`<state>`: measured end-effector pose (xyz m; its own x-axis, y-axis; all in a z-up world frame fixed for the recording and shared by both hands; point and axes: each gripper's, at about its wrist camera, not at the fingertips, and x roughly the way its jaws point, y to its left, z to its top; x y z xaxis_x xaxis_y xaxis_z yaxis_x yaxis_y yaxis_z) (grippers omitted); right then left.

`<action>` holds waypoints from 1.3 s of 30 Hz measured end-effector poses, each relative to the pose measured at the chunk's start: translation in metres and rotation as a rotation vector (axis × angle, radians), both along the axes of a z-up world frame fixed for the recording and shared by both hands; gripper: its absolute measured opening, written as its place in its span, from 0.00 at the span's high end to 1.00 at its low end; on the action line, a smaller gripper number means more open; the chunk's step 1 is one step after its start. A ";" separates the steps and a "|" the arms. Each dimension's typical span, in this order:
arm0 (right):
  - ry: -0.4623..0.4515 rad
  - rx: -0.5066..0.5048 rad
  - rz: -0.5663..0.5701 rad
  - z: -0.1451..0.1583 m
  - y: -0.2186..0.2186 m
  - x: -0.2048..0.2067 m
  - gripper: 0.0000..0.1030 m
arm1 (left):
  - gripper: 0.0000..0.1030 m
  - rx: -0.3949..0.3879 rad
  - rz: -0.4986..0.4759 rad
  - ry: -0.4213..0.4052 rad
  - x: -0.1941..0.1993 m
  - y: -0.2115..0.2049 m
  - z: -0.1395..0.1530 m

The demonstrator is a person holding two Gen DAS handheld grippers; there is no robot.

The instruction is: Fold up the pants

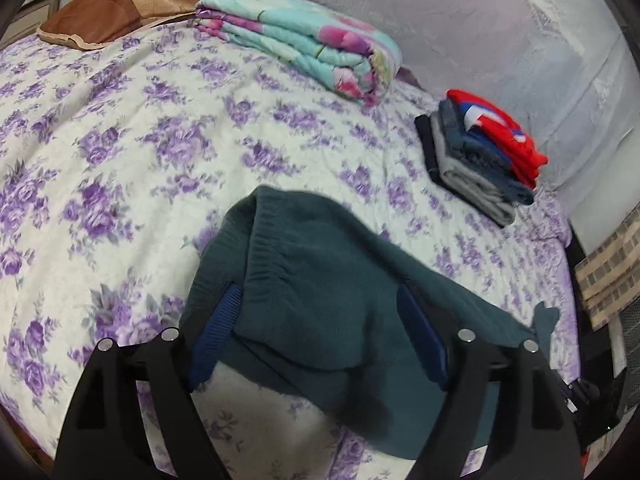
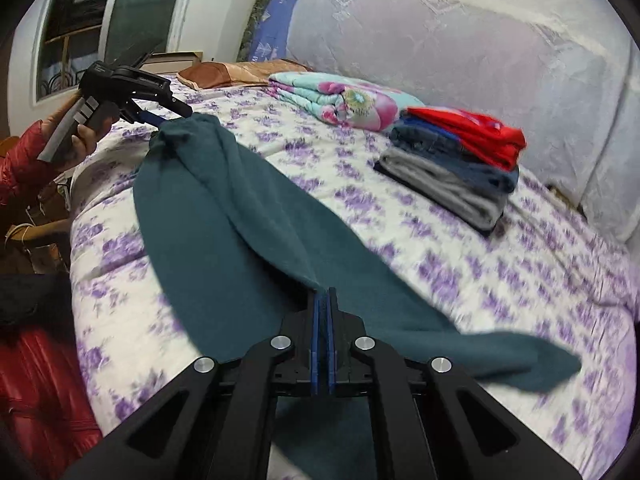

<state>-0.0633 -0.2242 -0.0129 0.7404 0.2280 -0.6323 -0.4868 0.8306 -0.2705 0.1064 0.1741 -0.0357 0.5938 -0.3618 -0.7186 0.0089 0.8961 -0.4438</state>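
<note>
Dark teal pants [image 1: 320, 280] lie stretched across the floral bedsheet [image 1: 120, 120]. In the left wrist view my left gripper [image 1: 320, 320] has its jaws wide apart, with the elastic waistband end lying between and over the blue pads [image 1: 216, 328]. In the right wrist view my right gripper [image 2: 323, 300] is shut on the pants [image 2: 224, 216] around mid-leg, lifting the fabric slightly. The left gripper [image 2: 176, 114] shows there at the waistband end, held by a hand. A leg end [image 2: 536, 364] trails to the right.
A stack of folded clothes [image 2: 456, 160], red on top, sits at the right of the bed [image 2: 520, 280]. A folded floral blanket [image 1: 304, 44] and a brown pillow [image 1: 120, 8] lie at the far side. A red jacket [image 2: 36, 392] is at the left.
</note>
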 end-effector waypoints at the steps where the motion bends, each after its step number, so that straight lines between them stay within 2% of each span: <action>1: 0.002 0.003 -0.003 -0.001 0.000 -0.001 0.96 | 0.25 0.008 0.007 0.002 -0.004 0.001 0.000; 5: 0.003 0.036 -0.016 0.000 -0.004 0.000 0.96 | 0.25 0.044 0.035 -0.001 -0.027 0.011 0.000; 7: 0.002 0.051 -0.016 0.002 -0.006 0.003 0.96 | 0.25 0.039 0.037 0.006 -0.033 0.015 -0.003; 10: 0.010 0.085 -0.023 0.005 -0.009 0.008 0.96 | 0.25 0.005 0.028 0.032 -0.030 0.016 -0.007; 13: 0.026 0.113 -0.033 0.006 -0.013 0.009 0.96 | 0.26 0.022 0.041 0.033 -0.019 0.013 -0.009; 15: 0.029 0.114 -0.036 0.005 -0.013 0.008 0.96 | 0.40 0.039 0.067 0.044 -0.011 0.015 -0.010; 16: 0.030 0.114 -0.037 0.005 -0.013 0.007 0.96 | 0.57 0.041 0.068 0.044 -0.009 0.016 -0.010; 17: 0.033 0.115 -0.037 0.004 -0.013 0.006 0.96 | 0.68 0.022 0.055 0.050 -0.008 0.019 -0.009; 19: 0.034 0.116 -0.037 0.003 -0.013 0.006 0.96 | 0.69 -0.013 0.056 0.054 -0.009 0.024 -0.007; 22: 0.033 0.127 -0.041 0.002 -0.012 0.006 0.96 | 0.70 0.009 0.056 0.051 -0.012 0.022 -0.006; 23: 0.034 0.136 -0.043 0.003 -0.013 0.007 0.96 | 0.76 0.005 0.055 0.053 -0.012 0.022 -0.006; 25: 0.036 0.145 -0.045 0.004 -0.014 0.007 0.96 | 0.78 0.005 0.057 0.050 -0.013 0.023 -0.004; 30: 0.028 0.171 -0.035 0.018 -0.016 0.001 0.96 | 0.80 0.002 0.079 0.002 -0.011 0.035 0.020; 34: 0.067 0.218 0.015 0.031 -0.010 -0.014 0.96 | 0.80 -0.013 0.115 -0.024 -0.011 0.054 0.032; 36: 0.120 0.211 0.053 0.023 -0.001 -0.023 0.96 | 0.79 -0.020 0.119 -0.008 -0.010 0.064 0.022; 39: 0.212 0.158 0.071 -0.012 0.011 -0.030 0.96 | 0.78 -0.006 0.111 0.094 -0.006 0.070 -0.017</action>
<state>-0.0931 -0.2134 -0.0251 0.5742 0.3827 -0.7238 -0.5774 0.8161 -0.0265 0.1008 0.2445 -0.0526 0.5607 -0.3024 -0.7708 -0.1315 0.8866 -0.4435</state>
